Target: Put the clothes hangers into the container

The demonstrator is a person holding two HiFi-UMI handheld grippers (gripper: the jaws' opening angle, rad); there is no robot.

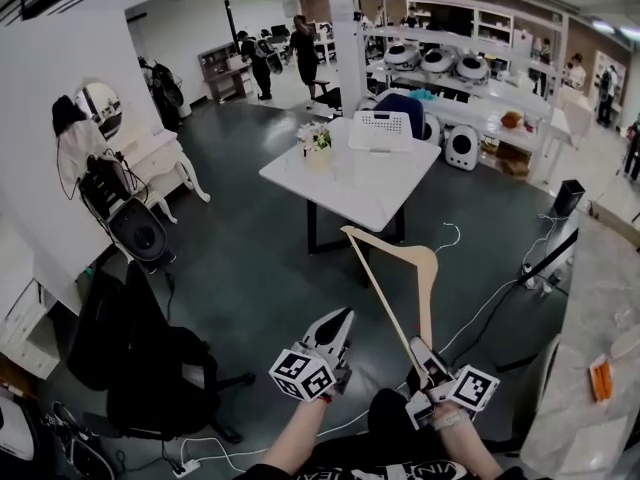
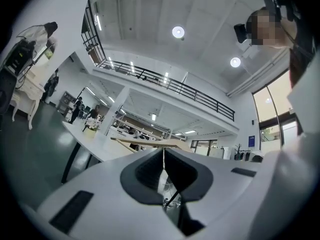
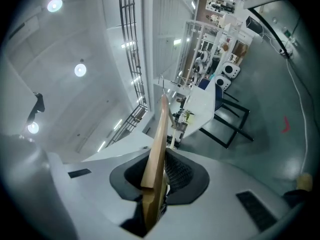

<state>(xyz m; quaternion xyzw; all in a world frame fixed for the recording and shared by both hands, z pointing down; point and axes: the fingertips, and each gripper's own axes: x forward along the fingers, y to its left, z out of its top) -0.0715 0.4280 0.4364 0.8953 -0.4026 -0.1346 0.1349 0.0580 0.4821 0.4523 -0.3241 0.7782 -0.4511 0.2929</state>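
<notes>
- Right gripper [image 1: 421, 354]: jaws clamped on the lower end of a wooden clothes hanger [image 1: 386, 290], gripped edge-on. The rest of it sticks up and forward in the air, with its wire hook [image 1: 451, 234] at the far top.
- Left gripper [image 1: 340, 320]: jaws pressed together with nothing between them. It is raised beside the right one, apart from the hanger.
- Target is likely the white perforated container [image 1: 380, 130] at the far side of the white table [image 1: 372, 186], well apart from the hanger. A small flower pot [image 1: 318, 144] stands beside it.
- Step in hand, as I judge it, is carrying the hanger to the container.
- To do it well:
  - The grip sits at one tip, so the long free end can swing. Keep the clamp firm and move smoothly.
  - Come in over the container rim and lower the hanger flat or hook-first.
  - Keep it off the flower pot.
  - The left gripper could steady the free arm if it sags.
- Surface and room:
  - The table top is glossy white on dark legs.
  - The floor [image 1: 250, 258] is dark and shiny, with cables [image 1: 492, 306] trailing across it.
  - A black chair [image 1: 150, 368] stands at the near left and a pale counter [image 1: 590, 298] at the right.
  - It is an open lab hall with shelves, and people stand far back.
</notes>
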